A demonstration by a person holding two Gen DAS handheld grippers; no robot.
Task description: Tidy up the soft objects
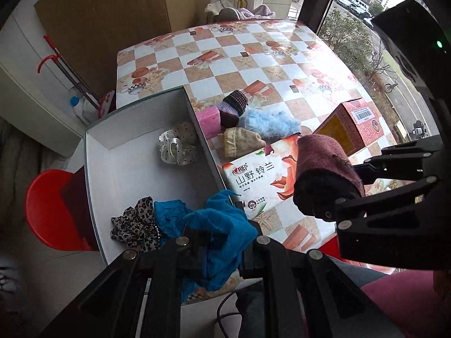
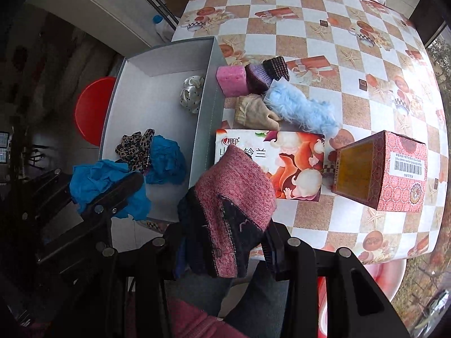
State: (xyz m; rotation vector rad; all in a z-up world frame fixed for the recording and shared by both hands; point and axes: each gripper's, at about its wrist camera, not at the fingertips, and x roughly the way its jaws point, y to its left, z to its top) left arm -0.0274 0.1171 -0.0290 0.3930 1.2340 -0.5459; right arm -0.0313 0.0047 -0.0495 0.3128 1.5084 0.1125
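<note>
Over the grey box (image 1: 118, 169), the left hand-held gripper (image 1: 220, 242) is clamped on a blue cloth (image 1: 222, 225), holding it above the near end so it can drop straight in beside the leopard scrunchie (image 1: 135, 222) and the dotted scrunchie (image 1: 177, 146) already inside. Just right of the box wall, the right hand-held gripper (image 2: 222, 242) is pinching a pink-and-dark sock (image 2: 231, 205), lifted clear of the tissue pack (image 2: 293, 163) beneath it, probably queued as the next item in. Waiting on the surface (image 2: 352, 90) by the box are a pink sponge (image 2: 231, 80), a purple knit (image 2: 259, 77), a beige sock (image 2: 253, 112) and a blue fluffy piece (image 2: 301, 109), bunched close for short reaches. A red carton (image 2: 394, 169) stands apart; rigid, so likely it stays out.
</note>
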